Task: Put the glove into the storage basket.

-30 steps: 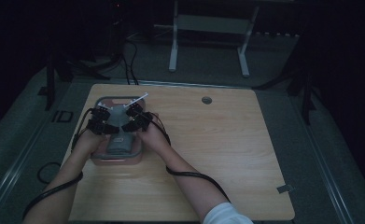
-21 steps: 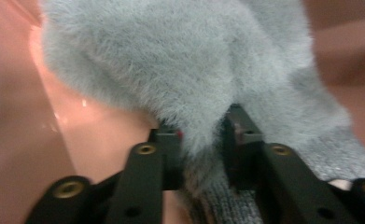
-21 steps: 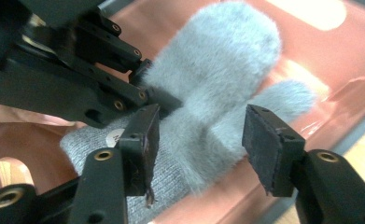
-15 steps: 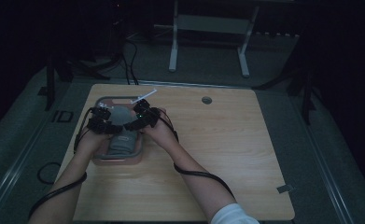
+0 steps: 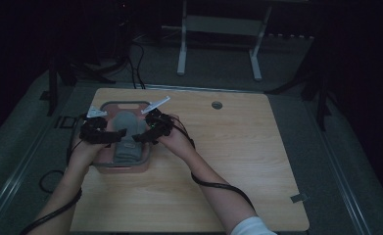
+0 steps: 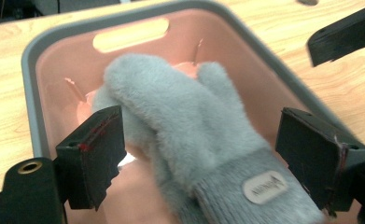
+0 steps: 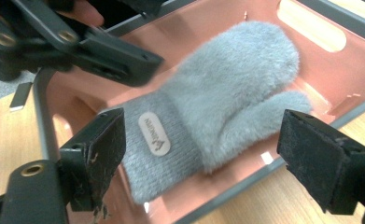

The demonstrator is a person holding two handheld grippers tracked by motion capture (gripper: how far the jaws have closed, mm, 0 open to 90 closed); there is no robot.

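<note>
A person is holding two grippers over a pink basket with a grey rim, sitting at the left of a wooden surface. A fluffy grey mitten is lying inside the basket. The left gripper and right gripper are hovering above it, jaws spread wide and gripping nothing. This looks like the approach before a grasp; next, one gripper would need lowering onto the mitten. A small oval cuff label is carrying writing too blurred to read.

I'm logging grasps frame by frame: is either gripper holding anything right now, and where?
Nothing is held. Left gripper and right gripper are both open above the fluffy grey mitten lying in the pink plastic basket.
</note>
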